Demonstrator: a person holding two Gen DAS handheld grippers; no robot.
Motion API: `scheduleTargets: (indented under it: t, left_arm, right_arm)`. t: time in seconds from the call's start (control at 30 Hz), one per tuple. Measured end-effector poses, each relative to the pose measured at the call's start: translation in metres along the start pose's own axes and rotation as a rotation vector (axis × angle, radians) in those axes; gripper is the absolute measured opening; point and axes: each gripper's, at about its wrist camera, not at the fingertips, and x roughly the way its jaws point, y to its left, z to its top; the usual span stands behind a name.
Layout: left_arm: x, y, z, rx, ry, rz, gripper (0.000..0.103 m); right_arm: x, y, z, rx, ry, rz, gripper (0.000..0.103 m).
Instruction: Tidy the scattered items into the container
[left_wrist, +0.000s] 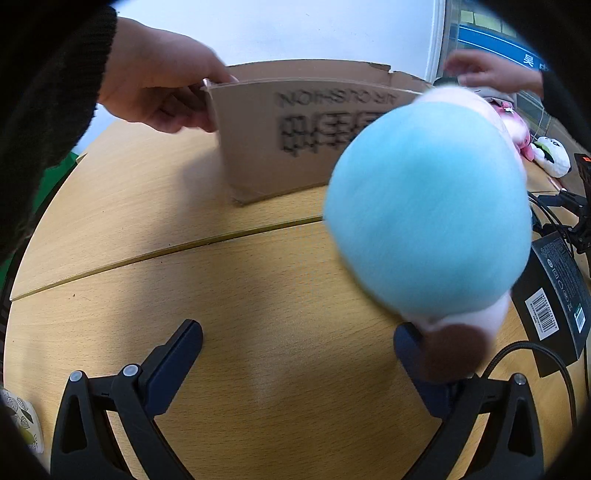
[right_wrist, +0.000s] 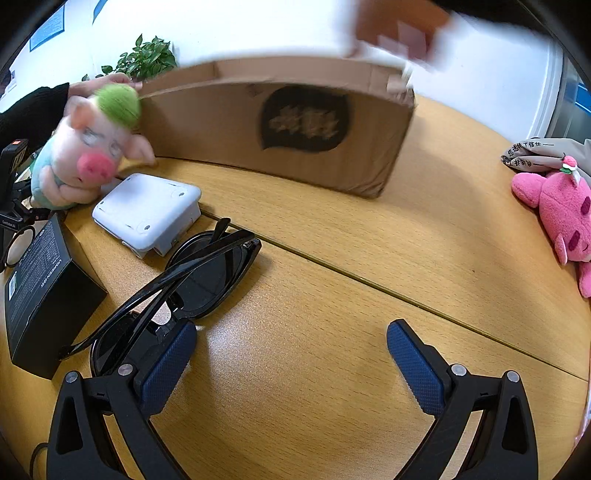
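Fingers spread, plush pig against right one

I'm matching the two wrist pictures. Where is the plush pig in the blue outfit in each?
Left wrist: plush pig in the blue outfit, right of centre, seen from behind, blurred.
Right wrist: upper left, face-on, beside the white device.
Shared landmark: brown cardboard box.

Left wrist view low over wooden table, facing cardboard box close ahead, right wrist view equally low, facing same cardboard box from another side, both share box, table, pig plush.
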Motion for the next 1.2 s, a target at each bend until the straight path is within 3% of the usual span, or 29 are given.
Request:
scheduleTargets:
  t: [1.2]
  left_arm:
    - [-0.0004,0.0004,0.0011,0.001,0.000,-0.001,0.103]
  right_arm:
    - [0.0016,-0.0065,-0.0026,-0.004,-0.001,0.003,0.103]
